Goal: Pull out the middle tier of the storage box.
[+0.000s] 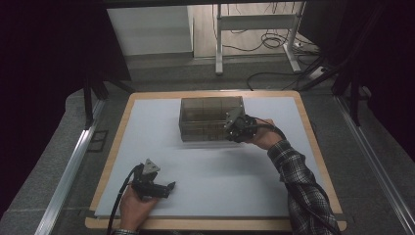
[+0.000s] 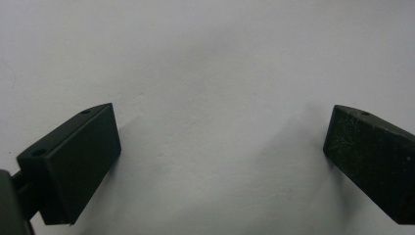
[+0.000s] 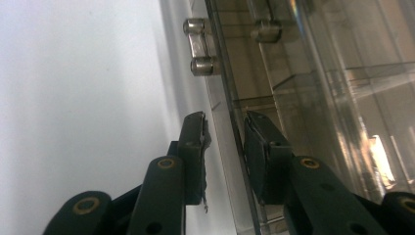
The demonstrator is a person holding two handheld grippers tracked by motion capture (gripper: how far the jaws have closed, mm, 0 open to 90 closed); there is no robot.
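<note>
Tongs (image 3: 225,142) straddle box (image 1: 210,117) wall; hinge (image 3: 199,46) ahead.

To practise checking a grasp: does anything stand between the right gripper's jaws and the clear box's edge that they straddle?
Nothing visible does. The right gripper has one jaw on each side of the clear box's thin edge, with only small bare gaps left; the hinge sits further along.

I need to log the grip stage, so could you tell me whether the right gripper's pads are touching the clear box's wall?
Apart: the right gripper view shows the right gripper straddling the clear box wall, with gaps.
</note>
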